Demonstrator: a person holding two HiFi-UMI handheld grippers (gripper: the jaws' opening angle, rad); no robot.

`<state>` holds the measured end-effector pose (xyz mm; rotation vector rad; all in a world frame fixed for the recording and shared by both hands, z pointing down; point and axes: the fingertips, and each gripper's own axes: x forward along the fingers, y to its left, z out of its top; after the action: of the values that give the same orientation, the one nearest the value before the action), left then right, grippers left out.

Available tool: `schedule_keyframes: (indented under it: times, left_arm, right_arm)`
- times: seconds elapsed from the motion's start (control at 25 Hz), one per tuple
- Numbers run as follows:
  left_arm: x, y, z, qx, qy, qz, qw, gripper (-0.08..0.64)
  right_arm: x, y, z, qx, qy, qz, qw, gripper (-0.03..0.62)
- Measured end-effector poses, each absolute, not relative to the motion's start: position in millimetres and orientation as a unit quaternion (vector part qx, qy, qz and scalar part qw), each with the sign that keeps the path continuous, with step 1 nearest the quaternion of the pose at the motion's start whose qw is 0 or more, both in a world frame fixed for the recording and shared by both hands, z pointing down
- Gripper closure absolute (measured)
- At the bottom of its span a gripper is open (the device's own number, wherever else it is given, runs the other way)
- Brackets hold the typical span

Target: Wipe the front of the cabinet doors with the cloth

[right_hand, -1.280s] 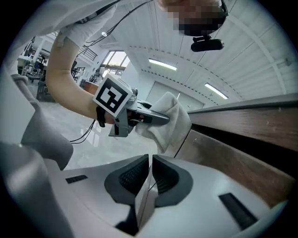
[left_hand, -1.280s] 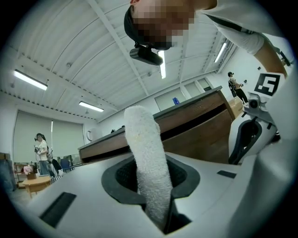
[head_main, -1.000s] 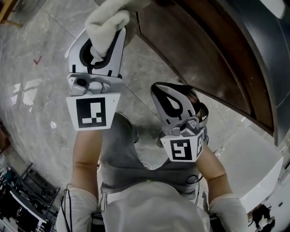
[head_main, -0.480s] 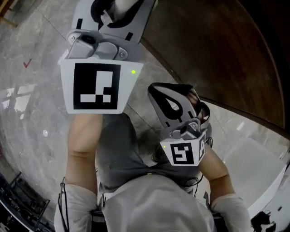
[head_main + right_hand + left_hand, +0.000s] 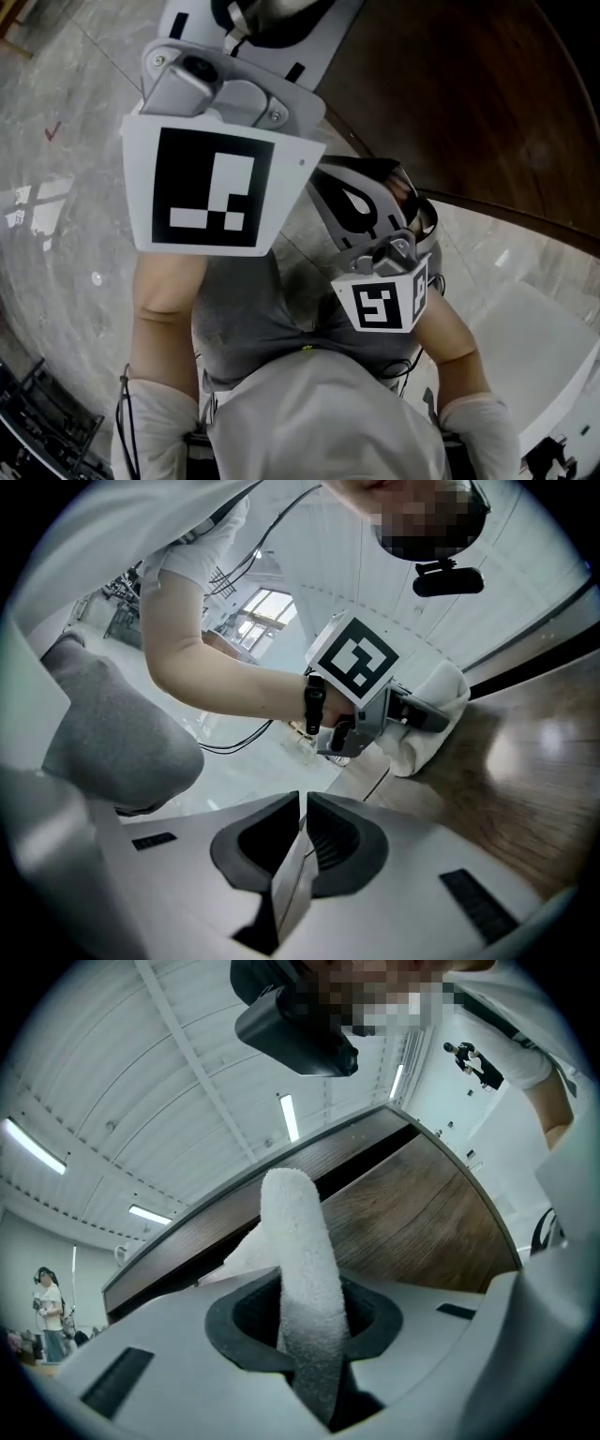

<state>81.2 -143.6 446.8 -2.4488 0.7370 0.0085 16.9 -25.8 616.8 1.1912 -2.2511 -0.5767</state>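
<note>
The cabinet door (image 5: 422,1232) is dark brown wood grain and fills the space just ahead of the left gripper (image 5: 314,1335). Beyond the door is a white ribbed ceiling (image 5: 141,1082) with strip lights (image 5: 289,1117). Under both grippers lies a glossy grey marbled floor (image 5: 56,225). The left gripper's jaws are clamped on the white cloth (image 5: 298,1241), a thick fold of which stands up between them; in the right gripper view its bunched end presses on the door. The right gripper (image 5: 302,846) hangs below and beside the left one, jaws pressed together with nothing between them. Compared with a second ago, the left gripper has risen towards the head camera, its marker cube (image 5: 208,192) looms larger, and the right gripper has barely moved
</note>
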Motion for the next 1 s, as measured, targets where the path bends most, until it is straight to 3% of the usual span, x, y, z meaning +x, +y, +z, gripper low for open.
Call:
schedule_keyframes:
  times: [1.0]
  left_arm:
    - [127.1,-58.2,437.1,-0.930,0.214,0.016,0.297,0.451]
  right_arm:
    - [29.3,6.8,616.2,0.433,-0.832,-0.229,0.262,0.541]
